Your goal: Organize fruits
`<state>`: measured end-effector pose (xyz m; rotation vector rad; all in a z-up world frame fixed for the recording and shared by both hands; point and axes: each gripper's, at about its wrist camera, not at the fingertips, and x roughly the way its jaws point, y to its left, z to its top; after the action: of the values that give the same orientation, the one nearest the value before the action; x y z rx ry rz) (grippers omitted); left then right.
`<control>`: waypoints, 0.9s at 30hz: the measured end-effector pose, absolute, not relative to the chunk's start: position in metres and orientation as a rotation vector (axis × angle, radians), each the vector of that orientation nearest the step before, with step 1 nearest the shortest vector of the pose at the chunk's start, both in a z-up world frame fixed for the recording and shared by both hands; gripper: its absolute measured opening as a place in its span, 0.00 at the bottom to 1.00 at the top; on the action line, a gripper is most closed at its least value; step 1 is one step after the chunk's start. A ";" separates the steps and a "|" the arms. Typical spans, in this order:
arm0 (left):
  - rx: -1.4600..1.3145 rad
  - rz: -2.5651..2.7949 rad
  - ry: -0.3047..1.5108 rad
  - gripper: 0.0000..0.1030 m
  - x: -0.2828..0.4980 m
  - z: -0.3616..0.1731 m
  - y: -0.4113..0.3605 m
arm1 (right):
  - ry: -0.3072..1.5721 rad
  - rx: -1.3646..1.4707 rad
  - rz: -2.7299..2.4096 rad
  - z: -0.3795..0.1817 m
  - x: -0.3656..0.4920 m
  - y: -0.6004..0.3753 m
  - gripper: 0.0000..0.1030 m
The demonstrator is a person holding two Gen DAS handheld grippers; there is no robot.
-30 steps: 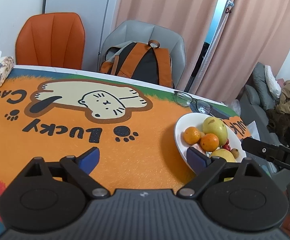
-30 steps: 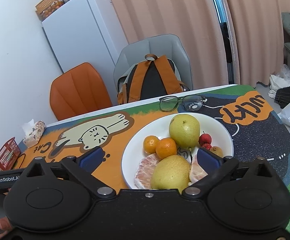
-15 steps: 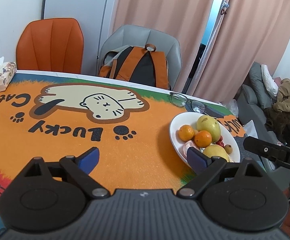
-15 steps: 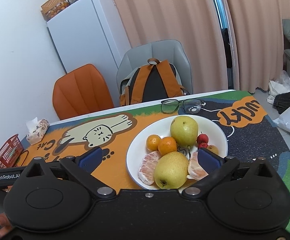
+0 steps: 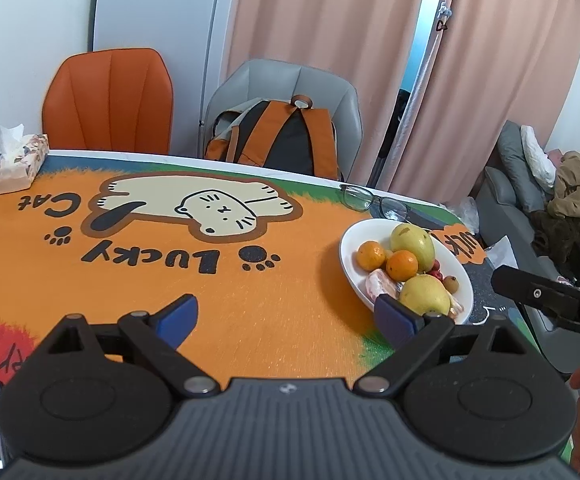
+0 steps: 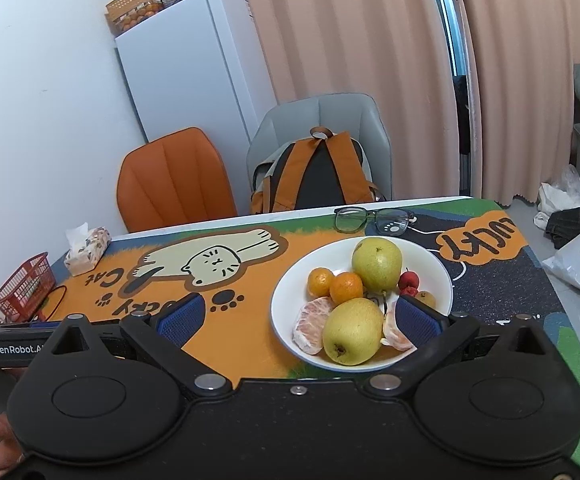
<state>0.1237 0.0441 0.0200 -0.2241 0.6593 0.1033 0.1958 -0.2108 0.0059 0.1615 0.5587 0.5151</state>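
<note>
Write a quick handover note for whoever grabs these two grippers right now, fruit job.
Left gripper: open, empty, above the orange mat, plate off to its right.
Right gripper: open, empty, hovering at the near edge of the plate.
Plate holds two pears, two mandarins, peeled citrus pieces, small red fruits and a small brownish one.
Glasses lie just beyond the plate; keep clear of them.
Done: all visible fruit is on the plate.
Left: nothing gripped; any sorting still to do.
</note>
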 end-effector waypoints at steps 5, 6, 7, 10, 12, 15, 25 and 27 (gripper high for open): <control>-0.211 0.107 0.652 0.92 0.112 0.023 0.042 | 0.552 0.141 0.521 0.009 0.185 -0.210 1.00; -0.209 0.107 0.651 0.92 0.110 0.023 0.042 | 0.551 0.137 0.520 0.010 0.183 -0.211 1.00; -0.208 0.107 0.650 0.92 0.108 0.024 0.041 | 0.550 0.135 0.519 0.010 0.181 -0.211 1.00; -0.204 0.100 0.651 0.93 0.102 0.023 0.041 | 0.553 0.125 0.511 0.011 0.174 -0.213 1.00; -0.200 0.097 0.654 0.93 0.097 0.023 0.040 | 0.553 0.121 0.505 0.011 0.169 -0.214 1.00; -0.195 0.095 0.657 0.93 0.090 0.022 0.039 | 0.557 0.117 0.493 0.010 0.162 -0.218 1.00; -0.194 0.090 0.649 0.93 0.067 0.020 0.038 | 0.553 0.120 0.459 0.010 0.133 -0.232 1.00; -0.190 0.089 0.647 0.93 0.059 0.020 0.036 | 0.547 0.119 0.458 0.011 0.127 -0.234 1.00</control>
<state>0.0595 0.0359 0.0205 -0.1904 0.6467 0.0888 0.1271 -0.2344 0.0110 0.1193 0.5466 0.4583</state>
